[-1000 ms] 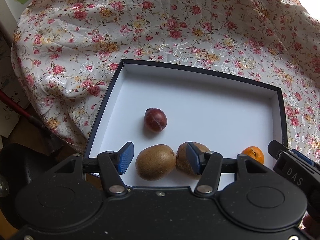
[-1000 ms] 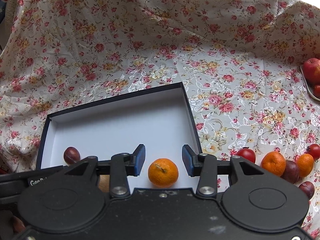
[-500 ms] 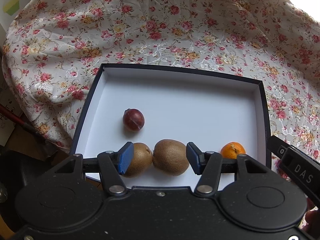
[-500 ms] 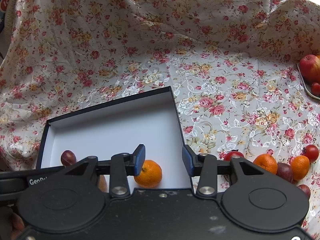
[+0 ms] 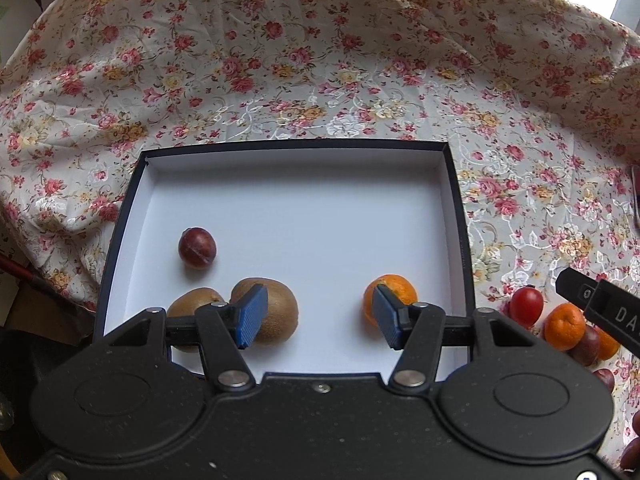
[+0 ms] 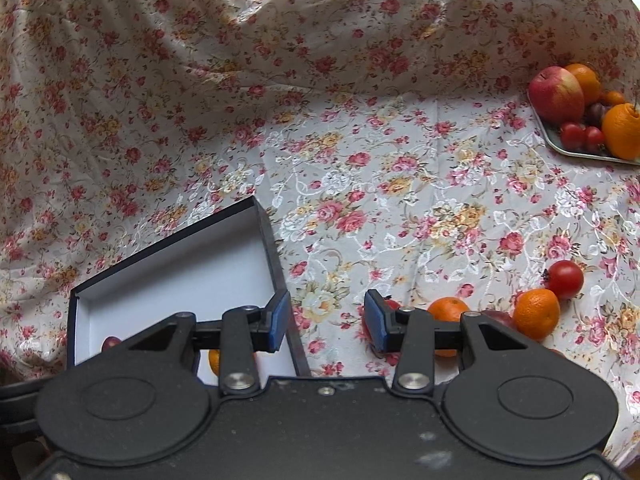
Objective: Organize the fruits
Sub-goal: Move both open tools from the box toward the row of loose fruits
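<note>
A dark-rimmed box (image 5: 296, 145) with a white floor holds a plum (image 5: 197, 248), two kiwis (image 5: 188, 305) (image 5: 278, 314) and a mandarin (image 5: 396, 292). My left gripper (image 5: 316, 316) hangs open over the bare floor between the right kiwi and the mandarin, holding nothing. My right gripper (image 6: 326, 322) is open and empty over the floral cloth, just past the right edge of the box (image 6: 180, 276). Loose on the cloth to its right lie two mandarins (image 6: 448, 309) (image 6: 536, 314), a tomato (image 6: 565, 279) and a plum (image 6: 496, 315).
A tray (image 6: 576, 154) at the far right carries an apple (image 6: 556, 94), oranges and small tomatoes. The floral cloth (image 6: 360, 160) rises in folds behind the box. The right gripper's body (image 5: 600, 312) juts in beside the loose fruit (image 5: 564, 326).
Both grippers have moved to the right. The left one slid from over the kiwis to the gap beside the mandarin. The right one left the mandarin in the box and now hangs over the cloth.
</note>
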The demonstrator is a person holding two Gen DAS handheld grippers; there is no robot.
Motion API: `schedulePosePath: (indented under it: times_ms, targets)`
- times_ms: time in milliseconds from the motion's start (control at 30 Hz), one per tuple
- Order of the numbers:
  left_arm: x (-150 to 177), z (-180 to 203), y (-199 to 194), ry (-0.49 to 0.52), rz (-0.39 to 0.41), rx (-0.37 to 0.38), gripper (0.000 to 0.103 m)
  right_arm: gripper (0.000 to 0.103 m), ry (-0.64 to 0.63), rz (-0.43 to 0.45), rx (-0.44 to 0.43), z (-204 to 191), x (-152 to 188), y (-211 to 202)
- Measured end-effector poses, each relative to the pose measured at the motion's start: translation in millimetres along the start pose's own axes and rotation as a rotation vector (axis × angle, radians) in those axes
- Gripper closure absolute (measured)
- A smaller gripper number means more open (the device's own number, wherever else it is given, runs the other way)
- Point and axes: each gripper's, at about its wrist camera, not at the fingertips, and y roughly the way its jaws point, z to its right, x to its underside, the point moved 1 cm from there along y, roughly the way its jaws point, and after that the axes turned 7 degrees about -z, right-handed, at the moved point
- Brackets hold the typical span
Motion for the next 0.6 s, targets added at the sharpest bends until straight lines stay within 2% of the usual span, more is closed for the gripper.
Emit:
schedulePosePath:
  times_ms: [433, 600]
  targets:
    - [11, 68, -7, 0.126, -0.011, 0.075, 0.042, 0.059, 0.104, 0.002, 0.098, 69, 1, -21]
    - [18, 93, -11, 0.175, -0.006, 0.111, 0.042, 0.059, 0.109, 0.014, 0.189, 94, 3, -30]
